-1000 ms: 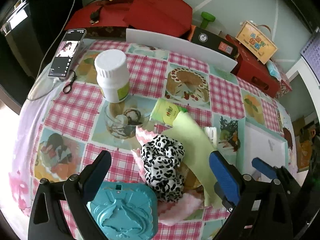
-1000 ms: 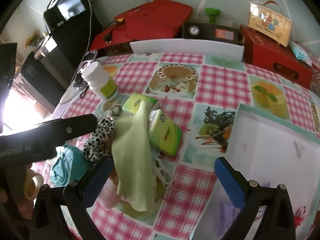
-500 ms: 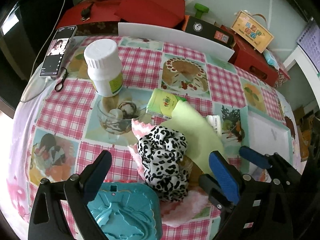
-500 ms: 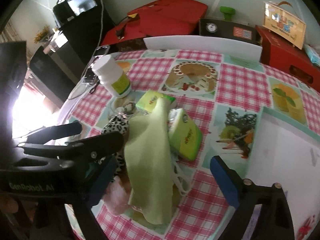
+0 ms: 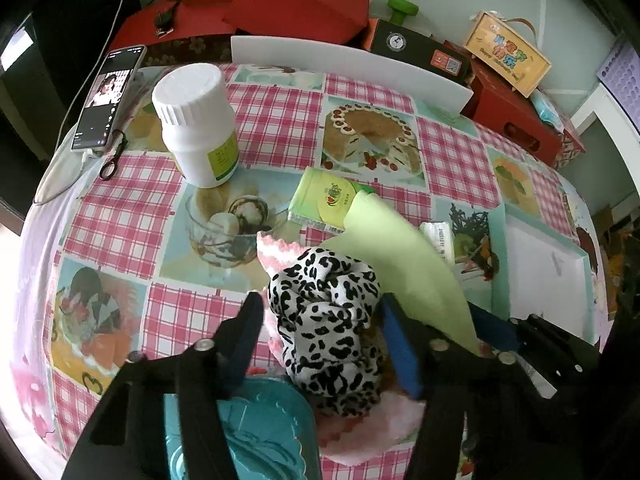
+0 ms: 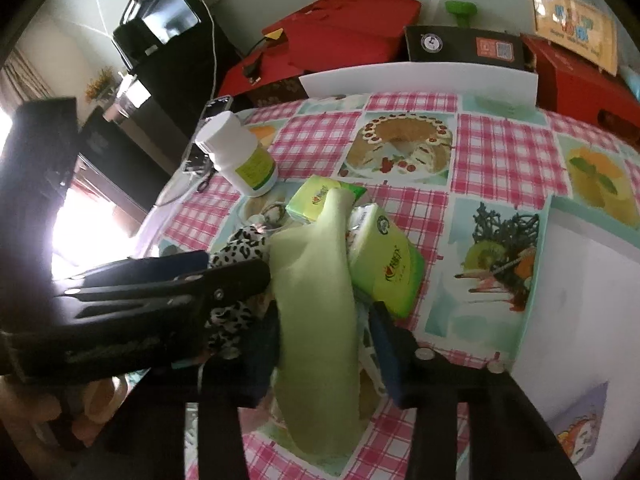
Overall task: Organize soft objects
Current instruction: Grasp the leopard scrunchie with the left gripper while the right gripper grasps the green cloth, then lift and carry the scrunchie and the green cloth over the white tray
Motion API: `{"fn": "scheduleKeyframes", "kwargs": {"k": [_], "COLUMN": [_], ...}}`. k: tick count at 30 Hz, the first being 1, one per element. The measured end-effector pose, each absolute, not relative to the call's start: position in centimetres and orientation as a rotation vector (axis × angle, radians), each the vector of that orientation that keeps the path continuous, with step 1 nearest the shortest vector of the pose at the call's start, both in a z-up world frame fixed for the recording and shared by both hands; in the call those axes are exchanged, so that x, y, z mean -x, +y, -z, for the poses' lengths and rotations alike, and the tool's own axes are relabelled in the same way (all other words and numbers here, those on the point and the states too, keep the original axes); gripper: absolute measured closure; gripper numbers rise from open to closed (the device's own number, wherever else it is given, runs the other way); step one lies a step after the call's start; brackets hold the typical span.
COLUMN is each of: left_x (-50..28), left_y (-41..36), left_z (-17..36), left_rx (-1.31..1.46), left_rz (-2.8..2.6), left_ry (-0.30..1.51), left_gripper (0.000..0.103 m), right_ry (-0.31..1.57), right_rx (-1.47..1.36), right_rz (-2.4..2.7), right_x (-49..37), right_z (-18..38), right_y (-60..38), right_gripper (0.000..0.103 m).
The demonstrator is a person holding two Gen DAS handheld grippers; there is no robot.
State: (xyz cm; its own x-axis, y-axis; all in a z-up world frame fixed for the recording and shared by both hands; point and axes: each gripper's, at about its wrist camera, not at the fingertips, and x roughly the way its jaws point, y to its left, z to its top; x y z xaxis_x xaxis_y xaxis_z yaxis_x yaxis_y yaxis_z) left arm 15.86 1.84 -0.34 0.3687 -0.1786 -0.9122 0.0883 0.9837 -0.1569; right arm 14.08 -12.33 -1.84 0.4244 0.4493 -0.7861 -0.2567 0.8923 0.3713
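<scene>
A black-and-white leopard-print scrunchie (image 5: pixel 326 326) lies on a pink knitted cloth (image 5: pixel 360 424) in a pile on the checked tablecloth. My left gripper (image 5: pixel 324 332) has its fingers on both sides of the scrunchie, closing on it. A light green cloth (image 6: pixel 320 308) drapes over the pile. My right gripper (image 6: pixel 324 344) has its fingers on both sides of the green cloth. The green cloth also shows in the left wrist view (image 5: pixel 404 268). The scrunchie shows partly in the right wrist view (image 6: pixel 240 248), behind the left gripper's arm.
A white bottle (image 5: pixel 196 120), two green tissue packs (image 6: pixel 384 260) (image 5: pixel 324 200), a teal case (image 5: pixel 248 436), a phone (image 5: pixel 108 96) and a white tray (image 5: pixel 544 272) are on the table. Red boxes (image 5: pixel 280 4) stand behind a white board (image 5: pixel 348 68).
Both grippers moved forward and down into the pile and narrowed: the left around the scrunchie, the right around the green cloth.
</scene>
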Motion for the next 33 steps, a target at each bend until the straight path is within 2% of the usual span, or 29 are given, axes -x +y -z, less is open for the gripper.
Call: {"fn": "scheduleKeyframes", "kwargs": {"k": [2,3,11,20,33], "left_x": [-15.9,-16.0,-16.2,-16.2,-16.1], "left_y": [1.8,1.8,1.9,2.1,2.5], "left_z": [0.5,0.6,0.7,0.9,0.5], "left_rx": [0.089,0.093,0.099,0.111,0.137], "left_rz": [0.172,0.173,0.164,0.157,0.151], "left_ry": [1.185,1.184,1.170,1.168,1.152], "left_gripper": [0.053,0.057,0.069,0.073,0.075], "right_ry": [1.036,1.034,1.015,0.991,0.956], "right_rx": [-0.212,-0.215,-0.279,-0.298,-0.298], "right_rz": [-0.456,-0.460,-0.456,-0.491,-0.523], "right_x": [-14.0,-14.0,-13.9,-13.8,-13.7], "right_z": [1.8,1.8,1.4,0.8,0.3], "right_y": [-12.5,-12.5,-13.9,-14.1,-13.8], "right_gripper": [0.070,0.071,0.087,0.093,0.094]}}
